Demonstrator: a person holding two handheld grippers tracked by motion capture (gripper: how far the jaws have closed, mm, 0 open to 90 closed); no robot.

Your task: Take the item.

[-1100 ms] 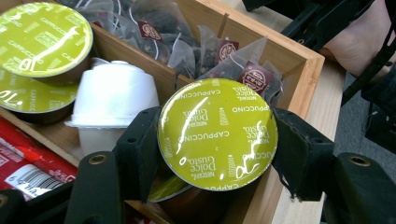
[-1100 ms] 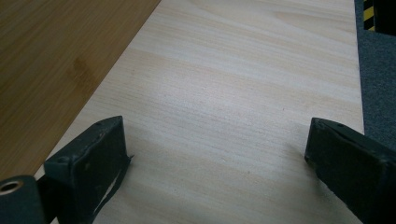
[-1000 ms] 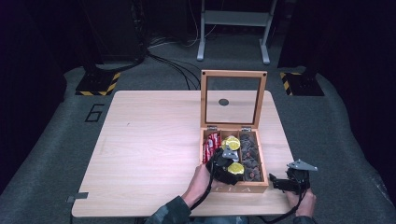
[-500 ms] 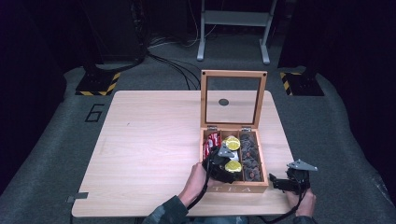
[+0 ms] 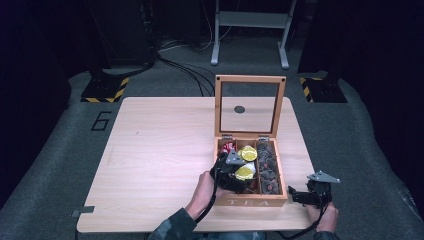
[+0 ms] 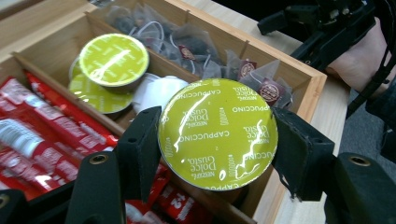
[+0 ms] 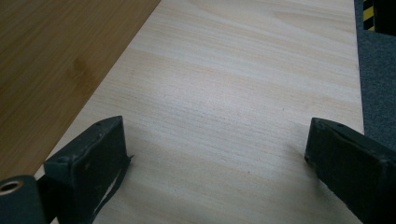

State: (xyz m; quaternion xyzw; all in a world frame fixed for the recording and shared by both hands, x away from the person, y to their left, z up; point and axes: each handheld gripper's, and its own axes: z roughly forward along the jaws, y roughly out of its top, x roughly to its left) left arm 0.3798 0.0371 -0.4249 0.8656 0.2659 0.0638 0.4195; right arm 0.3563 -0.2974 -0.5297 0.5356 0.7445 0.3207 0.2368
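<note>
The left gripper pinched a green-lidded capsule between its jaws, one jaw on each side of the lid's rim, and held it over the near end of the box, above the divider between the left and middle compartments. Whether the capsule was going in or coming out could not be told; by its height over the other contents, it looked lifted clear. The next move would call for a steady carry without tilting, since the jaws gripped only the thin rim.

The right gripper stood with jaws spread wide and nothing between them, low over the bare table just right of the box, at the near right corner.

The box stood near the table's right side with its glass lid upright at the far edge. Its left compartment held red sachets. The middle one held two more green capsules, one overlapping the other, and a white one beside them. The right compartment held tea bags with small round tags.
</note>
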